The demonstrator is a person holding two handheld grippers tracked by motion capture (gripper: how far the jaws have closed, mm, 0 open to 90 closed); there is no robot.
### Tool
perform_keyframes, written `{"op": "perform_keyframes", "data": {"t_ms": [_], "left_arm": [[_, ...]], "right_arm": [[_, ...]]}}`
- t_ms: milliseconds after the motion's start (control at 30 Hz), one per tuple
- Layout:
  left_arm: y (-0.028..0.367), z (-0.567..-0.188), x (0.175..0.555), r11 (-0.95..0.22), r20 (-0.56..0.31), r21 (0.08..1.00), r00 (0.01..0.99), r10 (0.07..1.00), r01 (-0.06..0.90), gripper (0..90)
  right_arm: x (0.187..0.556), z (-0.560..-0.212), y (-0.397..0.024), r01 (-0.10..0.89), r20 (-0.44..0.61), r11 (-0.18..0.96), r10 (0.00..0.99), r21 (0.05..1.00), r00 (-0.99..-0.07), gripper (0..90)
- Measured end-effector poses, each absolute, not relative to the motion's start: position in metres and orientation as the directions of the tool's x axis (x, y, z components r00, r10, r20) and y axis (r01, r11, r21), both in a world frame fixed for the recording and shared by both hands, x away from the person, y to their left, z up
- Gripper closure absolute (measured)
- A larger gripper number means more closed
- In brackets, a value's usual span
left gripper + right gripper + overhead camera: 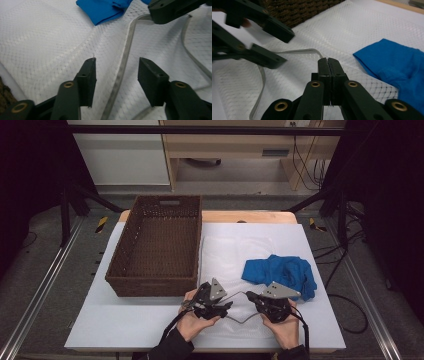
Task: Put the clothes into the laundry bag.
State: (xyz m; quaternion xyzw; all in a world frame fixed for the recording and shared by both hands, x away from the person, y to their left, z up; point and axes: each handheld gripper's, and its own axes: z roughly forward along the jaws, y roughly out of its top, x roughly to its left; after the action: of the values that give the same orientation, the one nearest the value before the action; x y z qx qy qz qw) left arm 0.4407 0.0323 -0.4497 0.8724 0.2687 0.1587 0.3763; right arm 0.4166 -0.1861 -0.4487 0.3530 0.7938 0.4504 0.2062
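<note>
Right now basket (156, 247) holds nothing; mesh bag (235, 255) beside.

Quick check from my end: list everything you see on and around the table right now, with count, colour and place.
Mesh bag: one, white, flat on the table, right of the basket; its grey edge band is lifted at the near side.
Cloth: one, blue, crumpled, on the bag's right part.
Basket: one, brown wicker, table's left half.
Table: one, white top.
Left gripper: black, jaws open astride the band.
Right gripper: black, jaws shut at the band.
</note>
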Motion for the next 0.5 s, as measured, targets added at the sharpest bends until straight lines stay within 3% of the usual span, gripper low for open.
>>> {"op": "perform_keyframes", "data": {"t_ms": [133, 333, 500], "left_arm": [[0.0253, -0.4525, 0.4465, -0.585, 0.087, 0.732, 0.803, 0.589, 0.35, 62.0], [0.0261, -0.4479, 0.4485, -0.553, 0.058, 0.755, 0.804, 0.592, 0.353, 85.6], [0.0252, -0.4455, 0.4503, -0.538, 0.03, 0.755, 0.801, 0.598, 0.373, 88.8]], "right_arm": [[0.4143, -0.4452, -0.186, 0.356, -0.009, 0.336, 0.739, 0.872, -0.674, 90.0], [0.4152, -0.4474, -0.1845, 0.36, -0.006, 0.34, 0.734, 0.869, -0.679, 89.7], [0.4155, -0.4487, -0.1848, 0.373, 0.005, 0.341, 0.732, 0.863, -0.681, 87.8]]}}
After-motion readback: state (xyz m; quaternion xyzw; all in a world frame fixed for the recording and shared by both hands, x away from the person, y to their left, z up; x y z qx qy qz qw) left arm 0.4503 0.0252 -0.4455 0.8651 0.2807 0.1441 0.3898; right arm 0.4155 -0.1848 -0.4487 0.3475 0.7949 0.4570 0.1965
